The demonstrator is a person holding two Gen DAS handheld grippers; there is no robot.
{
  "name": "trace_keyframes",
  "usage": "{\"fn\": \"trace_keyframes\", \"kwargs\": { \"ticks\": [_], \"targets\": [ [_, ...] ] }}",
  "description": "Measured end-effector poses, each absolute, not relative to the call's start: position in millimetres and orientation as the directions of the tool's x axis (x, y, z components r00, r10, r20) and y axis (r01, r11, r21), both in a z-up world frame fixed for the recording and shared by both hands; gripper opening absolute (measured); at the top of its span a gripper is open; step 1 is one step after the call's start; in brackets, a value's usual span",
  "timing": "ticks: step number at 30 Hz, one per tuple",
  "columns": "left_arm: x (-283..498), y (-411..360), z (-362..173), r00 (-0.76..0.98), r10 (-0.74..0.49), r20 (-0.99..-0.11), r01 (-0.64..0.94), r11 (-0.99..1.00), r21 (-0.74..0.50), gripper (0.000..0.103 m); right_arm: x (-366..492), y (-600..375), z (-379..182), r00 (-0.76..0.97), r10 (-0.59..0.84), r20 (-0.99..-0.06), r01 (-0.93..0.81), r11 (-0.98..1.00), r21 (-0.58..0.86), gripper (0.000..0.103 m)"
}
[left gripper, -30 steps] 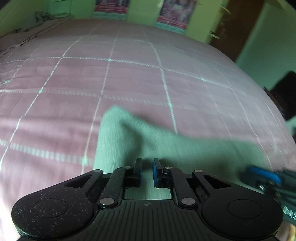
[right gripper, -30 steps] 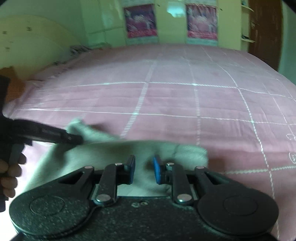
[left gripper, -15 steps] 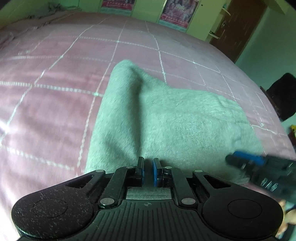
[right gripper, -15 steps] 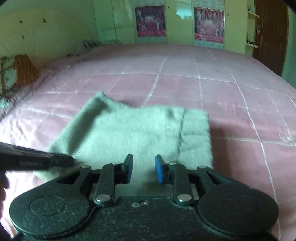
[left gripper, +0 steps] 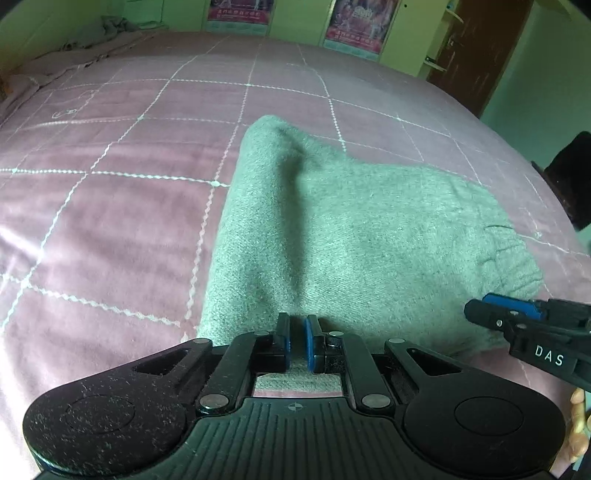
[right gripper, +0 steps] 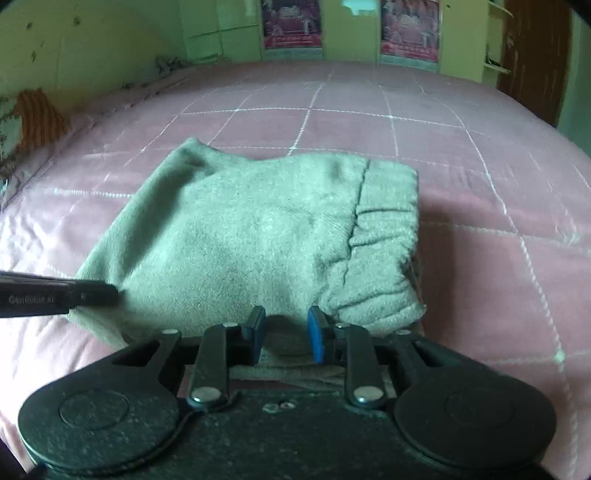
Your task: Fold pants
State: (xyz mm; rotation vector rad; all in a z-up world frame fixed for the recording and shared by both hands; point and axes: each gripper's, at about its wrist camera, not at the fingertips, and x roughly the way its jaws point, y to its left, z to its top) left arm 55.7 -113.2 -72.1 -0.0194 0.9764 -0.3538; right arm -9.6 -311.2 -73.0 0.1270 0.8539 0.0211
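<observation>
Pink bed — folded pants, grippers near

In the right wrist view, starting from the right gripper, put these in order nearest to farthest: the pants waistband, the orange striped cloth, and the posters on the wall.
From the right gripper:
1. The pants waistband, just ahead and slightly right, on the pink bedspread.
2. The orange striped cloth, far left at the bed's edge.
3. The posters, on the far wall beyond the bed.

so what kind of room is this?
Most likely a bedroom in a home: a wide bed under a pink quilted bedspread, posters on green walls, a wooden door, and grey pants lying folded on the bed.
</observation>
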Motion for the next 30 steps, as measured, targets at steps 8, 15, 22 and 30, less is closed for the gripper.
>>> {"fn": "trace_keyframes", "kwargs": {
  "ticks": [8, 15, 22, 30],
  "targets": [
    [58.4, -109.7, -59.5, 0.529, -0.277, -0.802, 0.224, 0.957, -0.183, 0.010, -18.2, -302.4, -45.2, 0.687, 0.092, -0.720, 0.035, 0.987, 0.159, 0.031],
    [63.2, -123.1, -64.9, 0.530, -0.246, -0.811, 0.247, 0.960, -0.130, 0.011, -10.8, -294.7, -37.7, 0.708, 0.105, -0.699, 0.037, 0.982, 0.186, 0.048],
    [61.2, -127.6, -65.2, 0.538, -0.231, -0.811, 0.267, 0.959, -0.097, 0.011, -10.9, -287.1, -62.1, 0.659, 0.072, -0.749, 0.008, 0.995, 0.103, 0.046],
    [63.1, -127.4, -60.7, 0.535, -0.227, -0.814, 0.259, 0.961, -0.098, 0.011, -10.4, -289.2, -40.8, 0.700, 0.091, -0.708, 0.019, 0.989, 0.146, 0.048]
  ]
}}
